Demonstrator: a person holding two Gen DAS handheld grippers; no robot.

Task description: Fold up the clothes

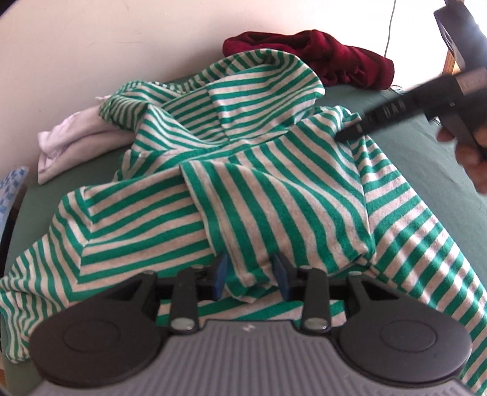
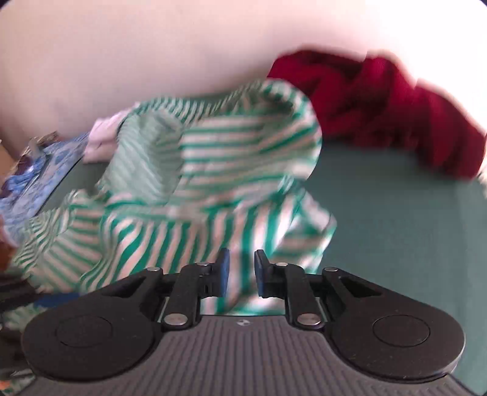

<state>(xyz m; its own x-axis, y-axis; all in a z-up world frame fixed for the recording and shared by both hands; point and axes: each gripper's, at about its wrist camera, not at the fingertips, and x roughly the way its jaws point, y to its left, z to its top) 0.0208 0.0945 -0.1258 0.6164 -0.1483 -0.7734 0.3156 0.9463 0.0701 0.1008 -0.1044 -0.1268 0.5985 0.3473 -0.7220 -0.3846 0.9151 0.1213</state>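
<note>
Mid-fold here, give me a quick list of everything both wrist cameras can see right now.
striped garment: one, green and white, crumpled across the middle of the bed
red garment: one, dark red, bunched at the far side by the wall
pale cloth: one, white-pink, far left beside the striped garment
blue patterned fabric: one, blue and white, left edge
bed sheet: one, green, under everything
cable: one, thin, on the wall top right
left gripper: striped fabric between its blue pads
right gripper: over the striped garment, pads apart
hand: one, holding the right gripper
</note>
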